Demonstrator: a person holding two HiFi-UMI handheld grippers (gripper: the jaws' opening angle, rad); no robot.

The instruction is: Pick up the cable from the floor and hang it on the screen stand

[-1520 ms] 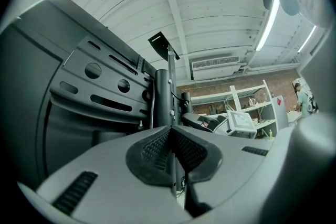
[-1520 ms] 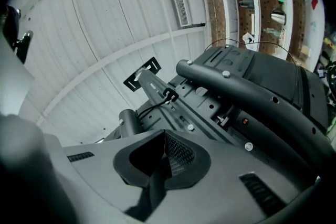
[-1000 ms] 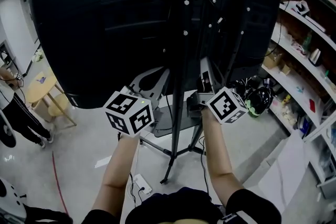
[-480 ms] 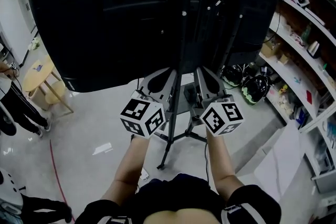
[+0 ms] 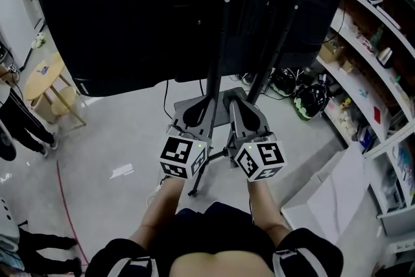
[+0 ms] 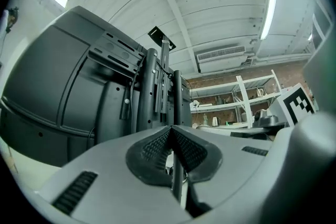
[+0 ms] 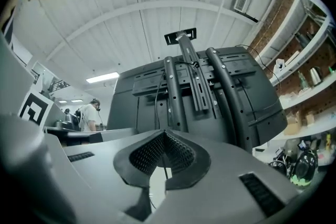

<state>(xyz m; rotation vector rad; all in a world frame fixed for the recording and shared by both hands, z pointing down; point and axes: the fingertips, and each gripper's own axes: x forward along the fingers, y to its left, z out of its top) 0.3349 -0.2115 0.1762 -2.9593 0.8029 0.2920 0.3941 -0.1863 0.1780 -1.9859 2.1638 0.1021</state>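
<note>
The big black screen (image 5: 130,16) fills the top of the head view, its back toward me, on a black stand (image 5: 222,42) with a grey base plate (image 5: 219,99) on the floor. A thin black cable (image 5: 165,95) hangs from the screen's lower edge toward the base. The same kind of cable (image 7: 157,93) runs down the stand's rails in the right gripper view. My left gripper (image 5: 196,115) and right gripper (image 5: 241,112) are side by side, low in front of the base. Both are shut with pads meeting, the left gripper (image 6: 170,128) and right gripper (image 7: 164,132) holding nothing.
A black tripod leg (image 5: 198,178) stands between my arms. White shelves (image 5: 369,74) line the right wall, with a green-black helmet (image 5: 310,100) and tangled cables on the floor beside them. A round wooden stool (image 5: 42,78) and a standing person (image 5: 16,120) are at the left.
Both grippers have sunk toward the floor and drawn closer together and nearer my body. The right one has rolled. Both stay shut.
</note>
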